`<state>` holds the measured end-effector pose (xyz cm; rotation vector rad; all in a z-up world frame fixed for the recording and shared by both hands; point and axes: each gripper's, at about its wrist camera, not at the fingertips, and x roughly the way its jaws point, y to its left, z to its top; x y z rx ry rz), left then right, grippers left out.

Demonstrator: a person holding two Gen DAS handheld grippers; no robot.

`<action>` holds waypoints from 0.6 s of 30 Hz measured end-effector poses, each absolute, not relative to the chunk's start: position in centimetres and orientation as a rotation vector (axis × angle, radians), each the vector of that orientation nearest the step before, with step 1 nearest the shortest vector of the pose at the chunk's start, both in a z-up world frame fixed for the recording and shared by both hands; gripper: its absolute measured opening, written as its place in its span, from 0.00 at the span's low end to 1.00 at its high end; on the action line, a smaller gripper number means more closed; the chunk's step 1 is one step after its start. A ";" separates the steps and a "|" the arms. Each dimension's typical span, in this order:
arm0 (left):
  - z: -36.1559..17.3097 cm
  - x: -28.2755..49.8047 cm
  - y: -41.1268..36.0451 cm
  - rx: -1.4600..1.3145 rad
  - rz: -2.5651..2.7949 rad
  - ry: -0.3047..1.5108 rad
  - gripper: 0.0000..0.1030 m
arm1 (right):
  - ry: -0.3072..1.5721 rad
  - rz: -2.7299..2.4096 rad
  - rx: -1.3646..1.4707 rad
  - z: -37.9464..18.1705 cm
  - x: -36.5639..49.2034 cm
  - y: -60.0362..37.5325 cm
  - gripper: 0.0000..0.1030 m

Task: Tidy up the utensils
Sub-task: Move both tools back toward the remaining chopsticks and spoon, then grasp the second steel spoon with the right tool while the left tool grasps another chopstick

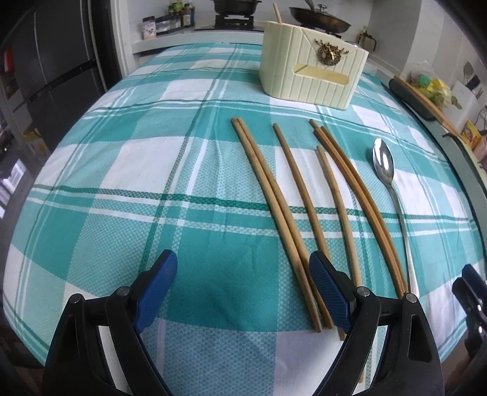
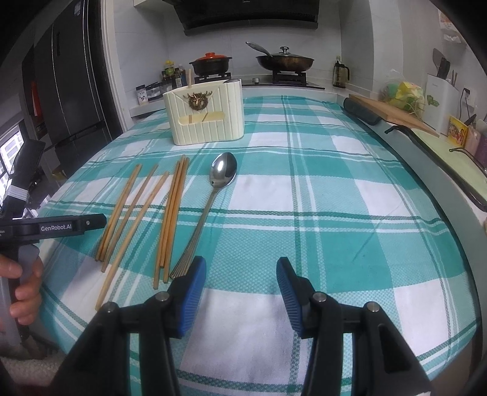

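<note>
Several wooden chopsticks lie side by side on the teal checked tablecloth. A metal spoon lies to their right. Behind them stands a cream utensil holder with one chopstick upright in it. My left gripper hovers open over the cloth, the near ends of the leftmost pair just inside its right finger. My right gripper is open and holds nothing, with the spoon handle's end just left of its left finger.
A stove with a clay pot and a lidded pan stands beyond the table. A wooden cutting board and a rolled dark mat lie at the right edge. A dark fridge stands left. A hand grips the left tool.
</note>
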<state>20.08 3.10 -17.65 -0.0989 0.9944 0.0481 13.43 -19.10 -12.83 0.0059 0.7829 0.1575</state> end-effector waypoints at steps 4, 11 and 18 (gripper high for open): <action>-18.2 20.3 3.1 -0.079 0.063 1.002 0.87 | 0.787 0.158 0.009 -12.9 13.5 -19.1 0.48; -18.7 20.8 3.0 -0.037 0.078 1.005 0.87 | 0.807 0.172 0.009 -13.2 13.8 -18.7 0.48; -18.6 22.5 3.4 -0.036 0.083 1.011 0.87 | 0.880 0.185 0.048 -14.0 17.5 -18.4 0.48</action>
